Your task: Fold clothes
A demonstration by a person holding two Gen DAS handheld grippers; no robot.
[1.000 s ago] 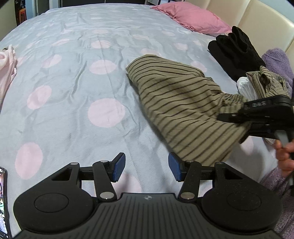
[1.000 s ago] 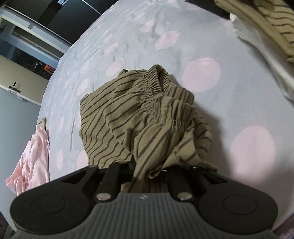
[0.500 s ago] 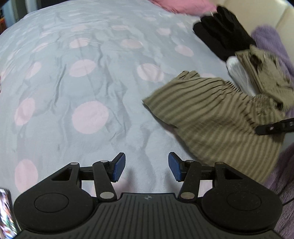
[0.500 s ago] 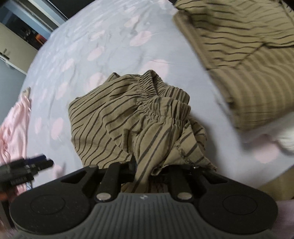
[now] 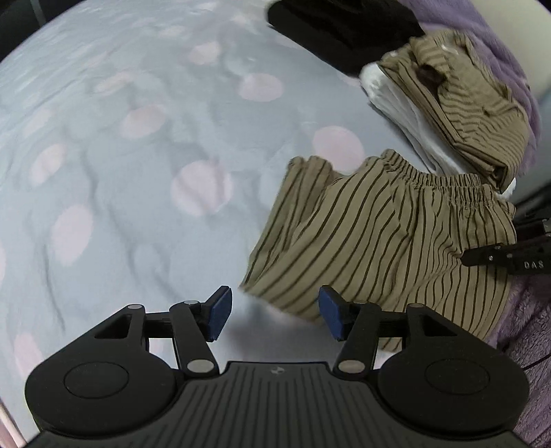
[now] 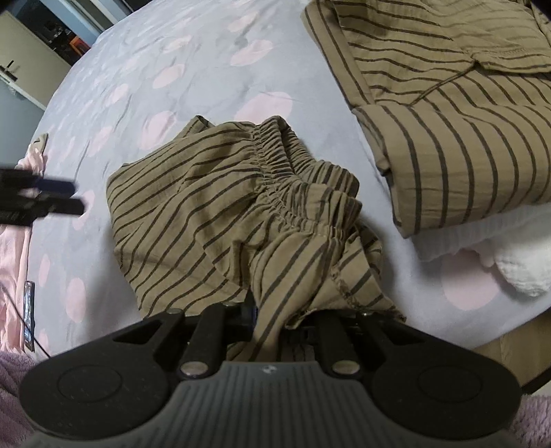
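Olive striped shorts (image 5: 378, 234) with an elastic waistband lie bunched on the grey bedspread with pink dots (image 5: 144, 179). My right gripper (image 6: 272, 310) is shut on the shorts (image 6: 220, 206) near the waistband; cloth hides its fingertips. In the left wrist view it shows as a black bar, the right gripper (image 5: 496, 256), at the shorts' right edge. My left gripper (image 5: 273, 312) is open just in front of the shorts' near hem, its blue pads (image 5: 218, 312) holding nothing. In the right wrist view the left gripper (image 6: 60, 196) hovers left of the shorts.
A folded striped top (image 6: 447, 103) rests on folded white cloth (image 6: 509, 255) at the right, near the bed's edge. Black clothing (image 5: 337, 31) and a purple fleece (image 5: 489, 44) lie beyond. A pink garment (image 6: 13, 241) and a phone (image 6: 29, 313) sit at the left.
The right gripper has dragged the shorts toward the bed's near edge beside the folded pile. My left gripper has swung right and closer to the shorts' hem, still open.
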